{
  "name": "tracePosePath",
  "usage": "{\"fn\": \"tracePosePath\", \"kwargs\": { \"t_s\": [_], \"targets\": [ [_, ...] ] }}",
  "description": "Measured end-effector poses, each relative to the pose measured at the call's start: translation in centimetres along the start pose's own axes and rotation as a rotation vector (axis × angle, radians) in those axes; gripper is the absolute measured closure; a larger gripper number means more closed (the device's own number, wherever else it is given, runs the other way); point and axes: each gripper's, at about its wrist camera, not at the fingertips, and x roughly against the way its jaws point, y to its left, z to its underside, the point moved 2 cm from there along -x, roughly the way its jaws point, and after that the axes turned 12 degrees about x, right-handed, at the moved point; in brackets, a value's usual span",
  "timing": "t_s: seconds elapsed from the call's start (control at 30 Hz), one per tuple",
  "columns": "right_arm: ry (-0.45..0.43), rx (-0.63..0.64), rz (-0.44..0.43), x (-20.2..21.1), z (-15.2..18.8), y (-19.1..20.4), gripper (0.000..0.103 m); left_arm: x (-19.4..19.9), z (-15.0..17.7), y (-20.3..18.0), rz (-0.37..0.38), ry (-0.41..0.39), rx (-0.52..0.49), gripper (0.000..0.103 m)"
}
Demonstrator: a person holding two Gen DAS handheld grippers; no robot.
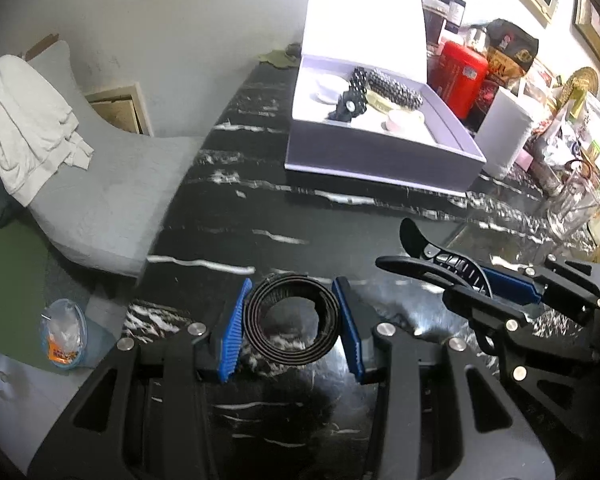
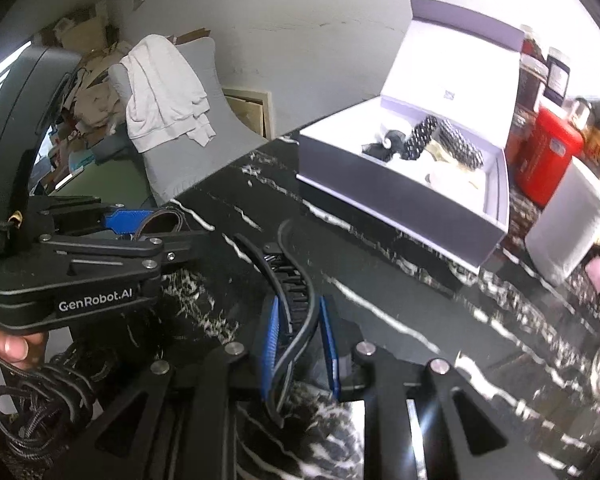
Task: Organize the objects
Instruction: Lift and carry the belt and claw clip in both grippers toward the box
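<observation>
Currently the open box (image 1: pixel 384 152), upper centre of the left wrist frame, is rigid and already holds small items. Lower centre, the left gripper (image 1: pixel 292 320) clasps a coiled belt (image 1: pixel 292 322) across its sides: light, springy, likely to unroll if released. At lower centre of the right wrist frame, the right gripper (image 2: pixel 298 336) clamps a hair clip (image 2: pixel 290 280): stiff, slick plastic, best held mid-body.
</observation>
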Motion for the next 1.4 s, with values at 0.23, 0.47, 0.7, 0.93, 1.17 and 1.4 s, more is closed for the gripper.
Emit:
{"fn": "tracePosePath", "kwargs": {
  "t_s": [0.23,0.47,0.7,0.93,1.17,1.4],
  "targets": [
    [-0.014,0.038,0.0,0.1,-2.3,-0.9,0.083,0.8,-2.2,-0.4,-0.012,-0.046,-0.005,0.063],
    [-0.031,0.049,0.005,0.2,-4.0,-2.4,0.083,0.9,-4.4,-1.5,-0.015,-0.07,-0.025,0.063],
    [-0.036,0.046,0.024,0.5,-4.9,-4.2,0.083,0.1,-5.9,-3.3,0.003,-0.071,-0.055,0.063],
    [-0.018,0.016,0.053,0.4,-4.6,-6.5,0.083,-1.3,-6.9,-5.7,0.032,-0.054,-0.097,0.063],
    [0.0,-0.013,0.078,0.2,-4.2,-8.9,0.083,-3.0,-7.5,-7.9,0.068,-0.016,-0.128,0.063],
    [0.013,-0.037,0.089,-0.5,-4.2,-11.0,0.083,-4.7,-8.6,-9.4,0.085,0.004,-0.149,0.063]
  ]
}}
